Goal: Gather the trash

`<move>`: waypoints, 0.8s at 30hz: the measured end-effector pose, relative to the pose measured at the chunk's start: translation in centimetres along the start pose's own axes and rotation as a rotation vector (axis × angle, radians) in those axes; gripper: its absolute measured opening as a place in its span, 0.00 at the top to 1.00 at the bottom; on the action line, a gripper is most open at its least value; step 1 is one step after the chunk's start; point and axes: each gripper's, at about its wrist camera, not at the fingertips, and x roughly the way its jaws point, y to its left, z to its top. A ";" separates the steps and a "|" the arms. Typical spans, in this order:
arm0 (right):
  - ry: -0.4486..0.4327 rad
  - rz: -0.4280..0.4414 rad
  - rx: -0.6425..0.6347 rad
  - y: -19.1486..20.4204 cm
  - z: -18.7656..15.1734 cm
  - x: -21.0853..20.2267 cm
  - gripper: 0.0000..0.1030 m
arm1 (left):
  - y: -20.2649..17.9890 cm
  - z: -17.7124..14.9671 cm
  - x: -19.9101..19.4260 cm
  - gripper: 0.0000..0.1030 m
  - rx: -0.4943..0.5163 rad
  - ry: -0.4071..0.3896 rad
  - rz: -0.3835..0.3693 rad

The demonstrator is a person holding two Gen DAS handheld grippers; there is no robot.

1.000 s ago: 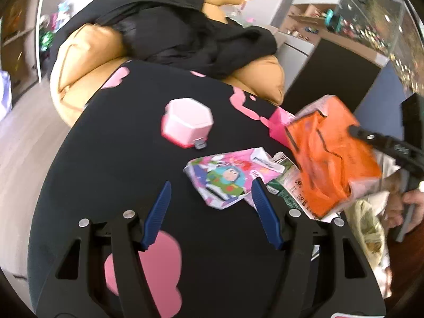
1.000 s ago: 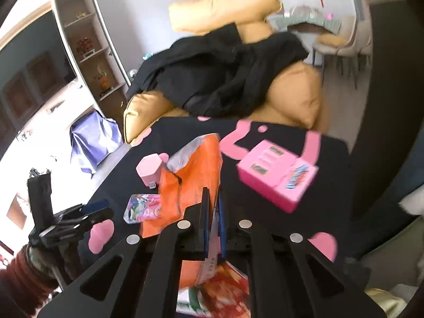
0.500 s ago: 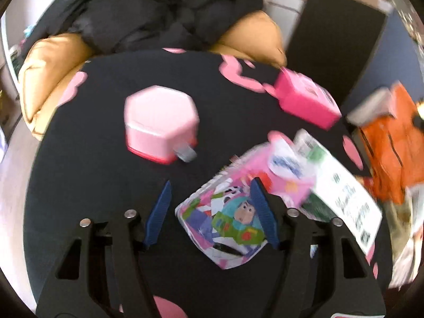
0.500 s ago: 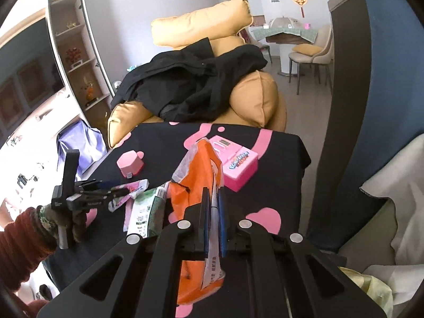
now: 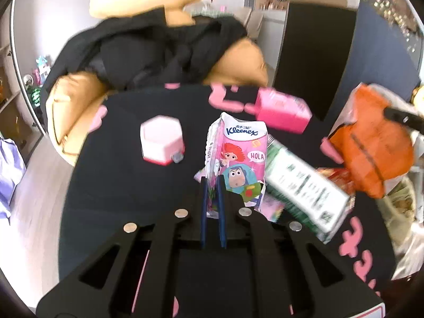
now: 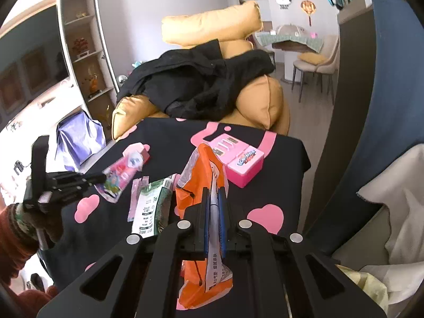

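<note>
A pink Kleenex wrapper [image 5: 238, 145] with cartoon figures stands lifted off the black table [image 5: 119, 185]. My left gripper [image 5: 212, 182] is closing its jaws on the wrapper's lower left edge, and the pads press on it. In the right wrist view the same wrapper [image 6: 120, 175] hangs from the left gripper [image 6: 102, 177] at the table's left side. My right gripper [image 6: 214, 192] is shut on an orange plastic bag [image 6: 204, 169], held above the table. The bag [image 5: 371, 145] also shows at the right of the left wrist view. A green and white wrapper [image 5: 304, 185] lies between the two.
A pink hexagonal box [image 5: 161, 139] and a pink rectangular box [image 5: 281, 111] stand on the table. A small pink wrapper [image 6: 139, 193] lies next to the green one [image 6: 152, 204]. An orange armchair [image 6: 265, 100] with black clothing [image 6: 201, 79] is behind. A dark cabinet [image 5: 318, 53] stands right.
My left gripper moved onto the Kleenex wrapper, shut on it and raised it upright off the table. The right gripper drew back to the right with the orange bag.
</note>
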 end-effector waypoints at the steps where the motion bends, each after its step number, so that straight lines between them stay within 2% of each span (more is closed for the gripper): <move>1: -0.005 -0.004 -0.007 0.2 0.0 -0.3 0.92 | -0.1 0.2 -0.6 0.93 -0.002 -0.010 -0.008; 7: -0.046 -0.038 -0.027 0.9 -0.2 -3.1 0.92 | -1.9 1.2 -4.2 0.93 0.011 -0.074 -0.036; 13: -0.116 -0.065 -0.042 0.8 -0.8 -7.5 0.92 | -5.3 2.5 -7.4 0.93 0.042 -0.137 -0.089; 24: -0.224 -0.160 -0.005 -3.5 -3.4 -15.8 0.92 | -16.3 4.0 -9.2 0.93 0.100 -0.165 -0.254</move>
